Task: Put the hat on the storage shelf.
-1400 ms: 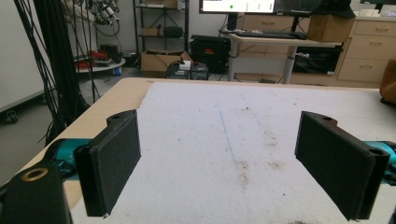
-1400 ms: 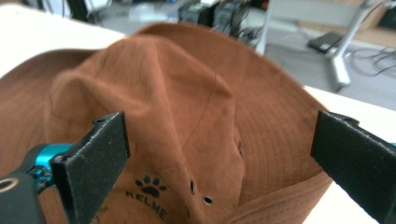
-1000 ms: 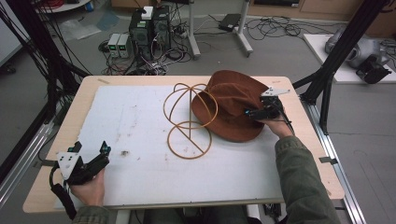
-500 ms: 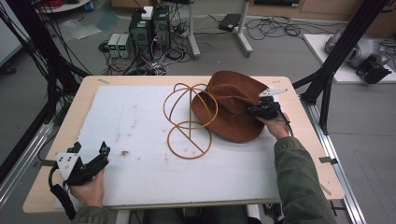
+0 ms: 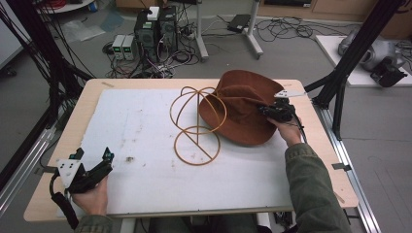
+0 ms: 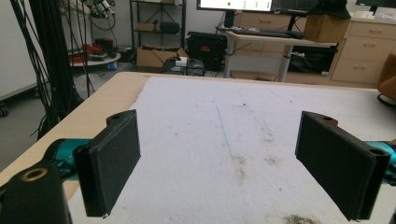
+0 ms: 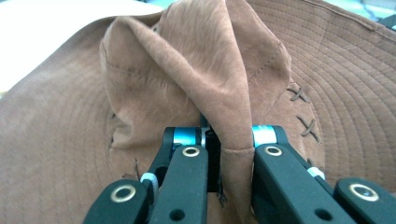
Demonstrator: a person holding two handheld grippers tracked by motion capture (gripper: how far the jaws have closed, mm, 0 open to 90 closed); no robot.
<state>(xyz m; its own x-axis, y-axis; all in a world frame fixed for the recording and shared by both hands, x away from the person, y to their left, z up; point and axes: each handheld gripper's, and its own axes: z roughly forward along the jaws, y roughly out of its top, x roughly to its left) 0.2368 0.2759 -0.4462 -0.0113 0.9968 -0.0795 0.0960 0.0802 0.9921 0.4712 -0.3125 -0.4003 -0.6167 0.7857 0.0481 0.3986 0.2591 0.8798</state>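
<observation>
- Two tools are working: the right tool [image 7: 229, 144] is pinching a fold of the brown hat [image 5: 243, 114], right of centre on the bench [image 5: 311, 184].
- Left tool [image 6: 217, 158] is sitting wide apart, empty, lower left.
- Hat is looking soft, light; crown folds are offering the surest hold.

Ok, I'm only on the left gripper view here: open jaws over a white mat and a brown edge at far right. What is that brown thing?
Observer: A brown hat, lying on the far right part of the mat.
Operator: Is the other gripper anywhere near it?
Observer: Yes, the right gripper is shut on a raised fold of the hat's crown.
Operator: Anything else on the mat I should avoid?
Observer: A wire stand of tan hoops stands just left of the hat, its upper loop touching the brim.
Operator: And where is my gripper?
Observer: The left gripper is open at the near left corner, well apart from both.
</observation>
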